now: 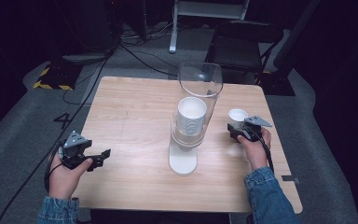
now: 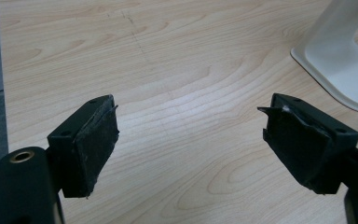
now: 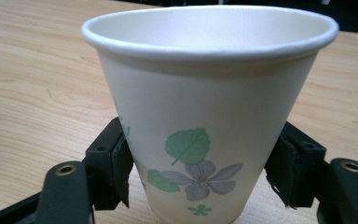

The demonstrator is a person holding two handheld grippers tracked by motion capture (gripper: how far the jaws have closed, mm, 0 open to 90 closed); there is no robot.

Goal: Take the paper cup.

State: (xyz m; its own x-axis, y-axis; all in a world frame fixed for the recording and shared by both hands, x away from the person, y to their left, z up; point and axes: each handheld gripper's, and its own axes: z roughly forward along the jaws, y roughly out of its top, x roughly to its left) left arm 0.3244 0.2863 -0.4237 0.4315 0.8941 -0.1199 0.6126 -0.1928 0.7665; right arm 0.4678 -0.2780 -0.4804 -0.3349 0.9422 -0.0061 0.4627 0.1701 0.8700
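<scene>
We grip an upright white paper cup between the closed jaws of our right gripper, right of the cup dispenser on the wooden table; our left gripper gapes wide and empty

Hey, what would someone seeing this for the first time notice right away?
Probably the clear cup dispenser standing mid-table on its white base, a stack of paper cups inside its tube. To its right, the right gripper clamps a single flowered paper cup upright just above the wooden table. The left gripper rests open near the table's left edge.
</scene>
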